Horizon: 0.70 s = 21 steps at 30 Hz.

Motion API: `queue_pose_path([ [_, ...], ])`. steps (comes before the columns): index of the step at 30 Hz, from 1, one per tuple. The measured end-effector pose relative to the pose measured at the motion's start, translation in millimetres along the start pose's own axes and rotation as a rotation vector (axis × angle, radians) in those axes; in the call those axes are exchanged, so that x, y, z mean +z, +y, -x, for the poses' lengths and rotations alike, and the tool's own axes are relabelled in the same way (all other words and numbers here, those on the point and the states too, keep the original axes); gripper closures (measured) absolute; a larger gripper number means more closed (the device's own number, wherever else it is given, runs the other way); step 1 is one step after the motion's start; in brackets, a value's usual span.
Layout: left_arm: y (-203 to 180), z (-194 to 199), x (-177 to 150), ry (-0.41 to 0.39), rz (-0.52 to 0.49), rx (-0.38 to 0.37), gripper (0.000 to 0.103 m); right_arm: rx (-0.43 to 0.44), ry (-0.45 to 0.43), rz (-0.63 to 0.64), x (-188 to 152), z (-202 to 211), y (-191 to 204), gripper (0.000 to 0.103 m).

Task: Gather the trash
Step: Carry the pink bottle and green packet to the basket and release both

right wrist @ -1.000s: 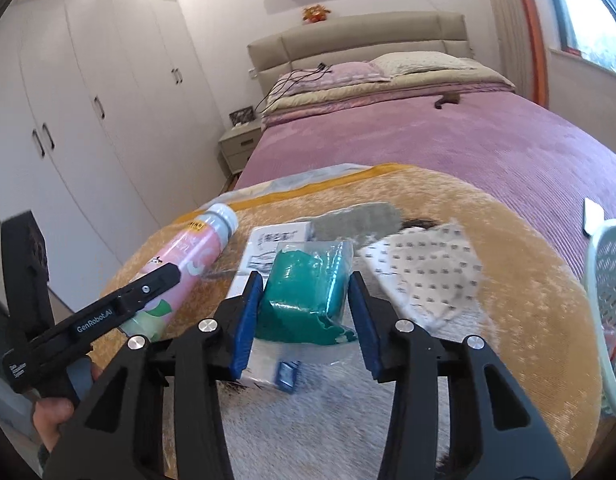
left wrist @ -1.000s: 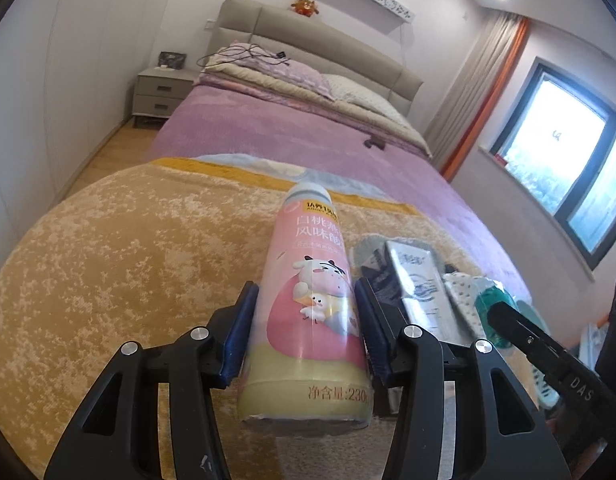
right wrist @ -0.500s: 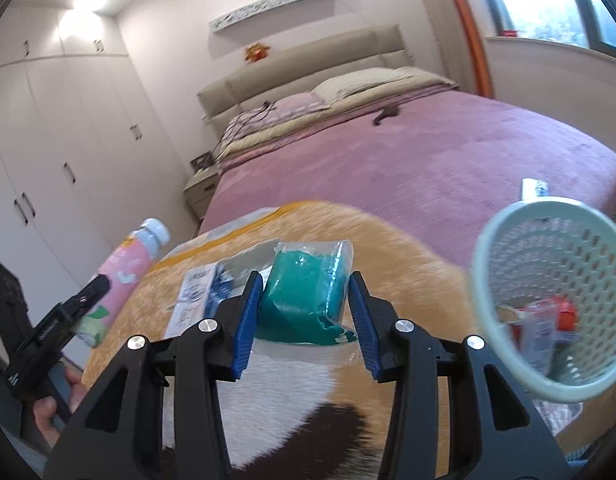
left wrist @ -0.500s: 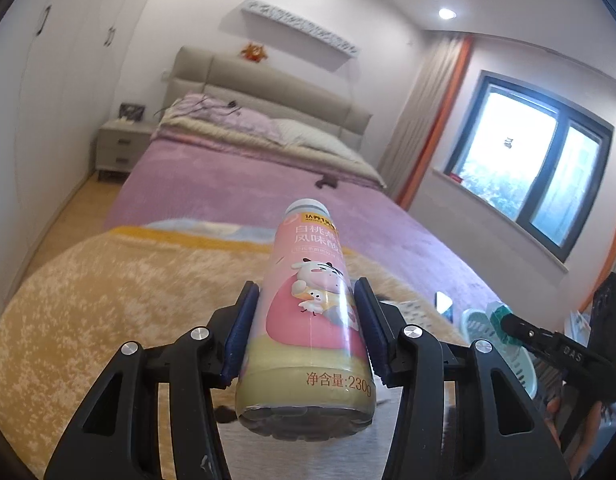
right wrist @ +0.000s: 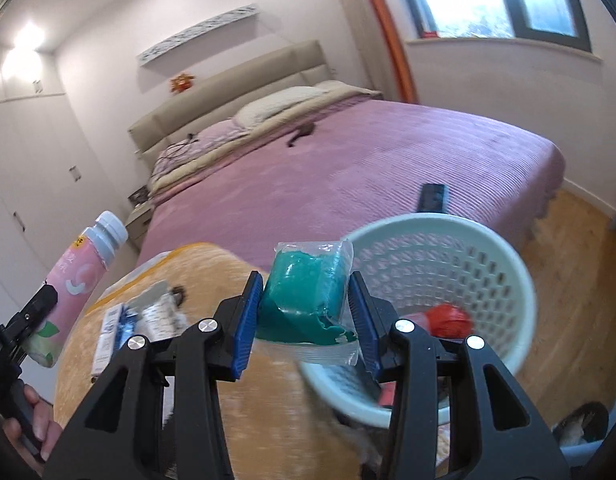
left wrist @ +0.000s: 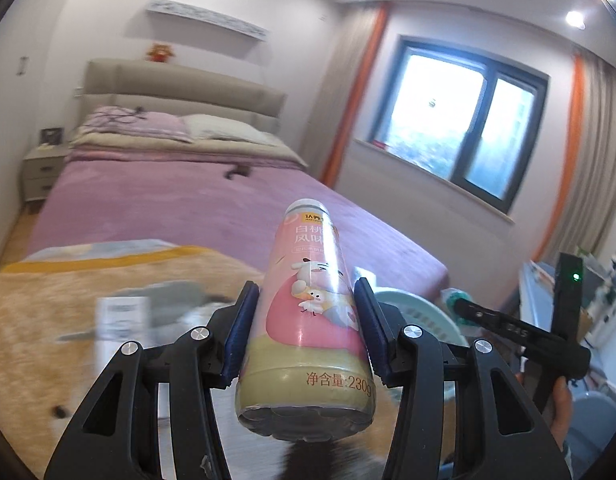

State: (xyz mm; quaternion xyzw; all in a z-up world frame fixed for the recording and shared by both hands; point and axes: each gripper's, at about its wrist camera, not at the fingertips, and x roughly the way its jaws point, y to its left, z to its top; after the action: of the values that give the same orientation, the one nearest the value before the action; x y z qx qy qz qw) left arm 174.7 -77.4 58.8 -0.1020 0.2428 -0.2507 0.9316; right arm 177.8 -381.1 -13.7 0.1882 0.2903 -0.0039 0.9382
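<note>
A: Our left gripper (left wrist: pixel 303 330) has its fingers clamped on the pink bottle (left wrist: pixel 310 312), lifted above the bed (left wrist: pixel 187 208).

B: Our right gripper (right wrist: pixel 305 314), fingers pinching the teal packet (right wrist: pixel 308 292), hangs beside the basket (right wrist: pixel 508 264), presumably to drop it in.

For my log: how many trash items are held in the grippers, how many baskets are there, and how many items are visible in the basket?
Held items: 2, pink bottle, green packet
Basket: 1
Red item in the basket: 1
Total: 4
</note>
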Motion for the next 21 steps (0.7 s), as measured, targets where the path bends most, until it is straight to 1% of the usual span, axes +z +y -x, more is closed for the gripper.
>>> queue_pose_path([
  [2, -26, -23, -1, 0.033, -0.023, -0.042, 0.055, -0.009, 0.009, -0.028, 3, -1, -20, 0.062],
  [6, -68, -67, -11, 0.099, -0.074, -0.088, 0.055, -0.034, 0.026, -0.07, 3, -9, -46, 0.062],
  [9, -83, -90, -22, 0.141, -0.105, -0.105, 0.055, -0.068, 0.042, -0.079, 3, -18, -61, 0.062],
  [15, -98, -142, -43, 0.245, -0.105, -0.118, 0.055, -0.117, 0.096, -0.125, -3, -40, -86, 0.061],
  [18, -103, -155, -47, 0.281, -0.109, -0.131, 0.055, -0.124, 0.113, -0.147, -8, -46, -93, 0.06],
  [19, -103, -160, -48, 0.297, -0.102, -0.144, 0.054, -0.129, 0.117, -0.153, -9, -48, -96, 0.057],
  [20, -102, -164, -49, 0.309, -0.096, -0.161, 0.042, -0.133, 0.12, -0.158, -10, -49, -98, 0.052],
  [21, -101, -167, -51, 0.322, -0.09, -0.167, 0.03, -0.135, 0.121, -0.165, -11, -49, -100, 0.049],
])
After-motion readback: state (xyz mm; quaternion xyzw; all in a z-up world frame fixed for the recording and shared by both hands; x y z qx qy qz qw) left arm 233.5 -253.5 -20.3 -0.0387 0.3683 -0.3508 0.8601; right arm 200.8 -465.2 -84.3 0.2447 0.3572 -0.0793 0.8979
